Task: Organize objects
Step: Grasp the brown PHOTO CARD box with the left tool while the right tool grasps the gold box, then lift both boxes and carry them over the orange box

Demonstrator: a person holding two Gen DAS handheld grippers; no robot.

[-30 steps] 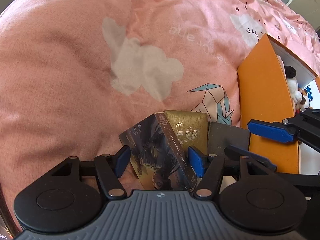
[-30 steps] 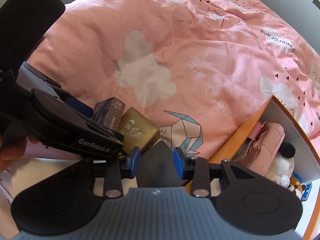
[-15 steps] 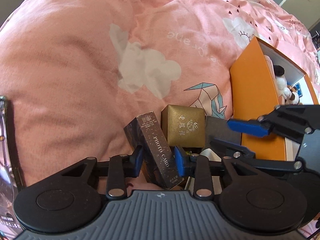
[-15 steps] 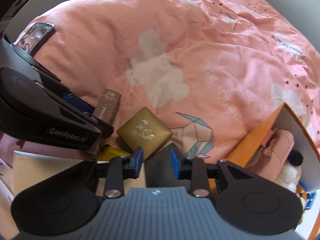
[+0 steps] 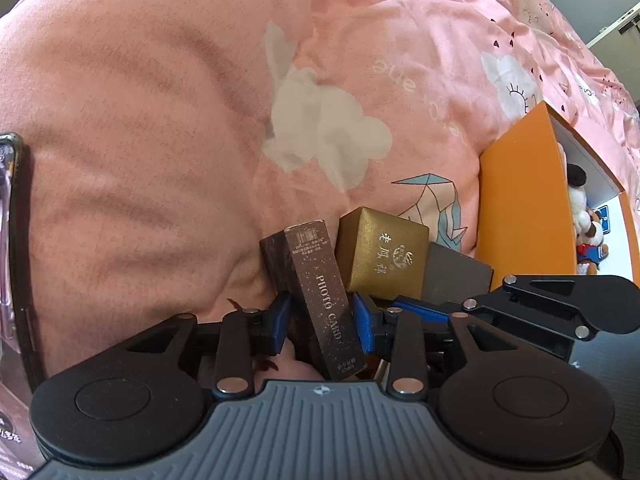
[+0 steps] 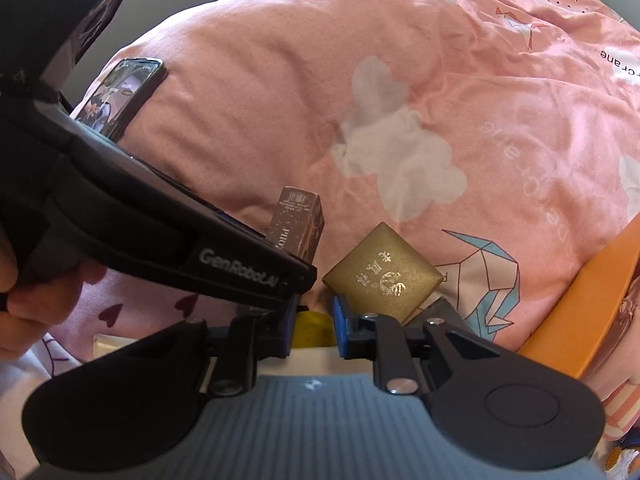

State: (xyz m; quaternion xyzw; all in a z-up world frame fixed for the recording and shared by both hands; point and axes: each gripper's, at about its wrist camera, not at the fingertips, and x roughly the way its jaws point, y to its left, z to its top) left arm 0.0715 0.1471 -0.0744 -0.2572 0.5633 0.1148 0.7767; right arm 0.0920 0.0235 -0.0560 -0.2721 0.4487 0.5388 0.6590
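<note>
A brown box lettered PHOTO CARD (image 5: 320, 300) stands tilted on the pink duvet. My left gripper (image 5: 320, 320) has its blue pads against the box's two sides, and the jaws are opening slightly. A gold box (image 5: 384, 256) lies just right of it, and a dark grey box (image 5: 456, 276) lies beyond that. In the right wrist view, the photo card box (image 6: 298, 224) sticks up behind the left gripper's body. My right gripper (image 6: 316, 326) sits below the gold box (image 6: 384, 276), its pads close together on a small yellow box (image 6: 313, 320).
An open orange box (image 5: 520, 200) holding plush toys (image 5: 580, 208) stands at the right. A phone (image 6: 120, 96) lies on the duvet at the far left. A flat cream box (image 6: 312, 360) lies under the right gripper. A hand (image 6: 24, 300) grips the left tool.
The left jaws came in from wide to the photo card box's narrow sides, and the box stands more upright. The right gripper moved left off the grey box to the yellow one and narrowed.
</note>
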